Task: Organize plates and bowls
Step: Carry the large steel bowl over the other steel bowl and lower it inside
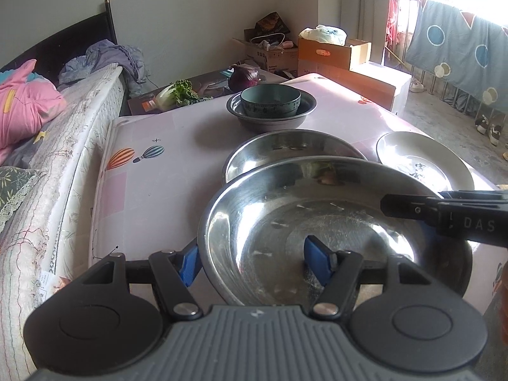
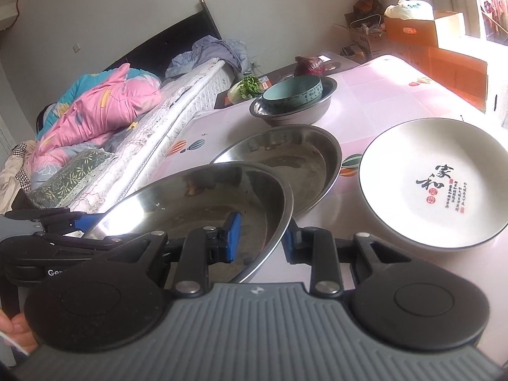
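Plates and bowls sit on a pink tabletop [image 1: 165, 197] beside a bed [image 1: 47, 158]. The near steel plate [image 1: 333, 231] is held up by both claws. The left claw [image 1: 254, 263] straddles its left rim, one blue pad outside and one inside, but I cannot tell if the pads press on it. The right claw [image 2: 262, 238] pinches the plate's right rim between its blue pads.

Just behind it lies a second steel plate [image 2: 285, 158], partly hidden by the held one. To the right rests a white plate [image 2: 431, 184] with black writing in the middle.

Farther back stands a teal bowl [image 2: 293, 93] inside a gray metal bowl [image 2: 292, 111]. Behind them lie a leafy green vegetable [image 1: 177, 93] and a purple cabbage [image 1: 244, 77]. Cardboard boxes [image 1: 333, 52] stand by the wall. A pink blanket [image 2: 104, 111] is bunched up on the bed.
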Tool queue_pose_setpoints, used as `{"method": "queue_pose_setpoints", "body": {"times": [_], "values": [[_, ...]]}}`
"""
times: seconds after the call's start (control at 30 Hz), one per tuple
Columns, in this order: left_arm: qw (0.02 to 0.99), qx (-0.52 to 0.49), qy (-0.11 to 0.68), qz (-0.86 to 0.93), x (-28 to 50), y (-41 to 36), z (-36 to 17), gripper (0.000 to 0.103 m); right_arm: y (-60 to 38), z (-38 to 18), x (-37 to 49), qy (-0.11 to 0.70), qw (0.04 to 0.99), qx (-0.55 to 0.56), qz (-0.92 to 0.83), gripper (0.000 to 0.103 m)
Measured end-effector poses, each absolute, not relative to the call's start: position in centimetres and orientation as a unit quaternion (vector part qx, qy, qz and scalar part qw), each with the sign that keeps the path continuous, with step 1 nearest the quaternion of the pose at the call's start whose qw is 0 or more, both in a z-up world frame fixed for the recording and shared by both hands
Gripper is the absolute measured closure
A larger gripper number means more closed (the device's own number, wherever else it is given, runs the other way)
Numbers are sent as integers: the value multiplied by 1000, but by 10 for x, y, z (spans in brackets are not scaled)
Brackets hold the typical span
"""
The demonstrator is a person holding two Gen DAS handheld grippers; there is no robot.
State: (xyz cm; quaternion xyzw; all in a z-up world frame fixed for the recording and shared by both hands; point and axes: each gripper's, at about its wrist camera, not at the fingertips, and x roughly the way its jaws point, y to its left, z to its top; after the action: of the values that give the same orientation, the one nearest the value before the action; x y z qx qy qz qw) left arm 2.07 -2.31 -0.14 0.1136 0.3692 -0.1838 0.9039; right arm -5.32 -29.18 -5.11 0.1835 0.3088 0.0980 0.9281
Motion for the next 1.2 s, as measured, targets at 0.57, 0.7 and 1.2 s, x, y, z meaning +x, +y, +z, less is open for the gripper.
{"method": "queue_pose_setpoints", "body": {"times": [0.57, 0.7, 1.2], "values": [[902, 84, 360, -225, 58, -36, -6, 35, -307, -48, -20, 327, 924, 193, 55, 75], [899, 74, 361, -236, 65, -37, -8, 35, -307, -48, -16, 334, 922, 190, 41, 75], [888, 33, 382, -252, 90, -29, -23, 35, -291, -51, 5, 377, 911, 167, 12, 74]]}}
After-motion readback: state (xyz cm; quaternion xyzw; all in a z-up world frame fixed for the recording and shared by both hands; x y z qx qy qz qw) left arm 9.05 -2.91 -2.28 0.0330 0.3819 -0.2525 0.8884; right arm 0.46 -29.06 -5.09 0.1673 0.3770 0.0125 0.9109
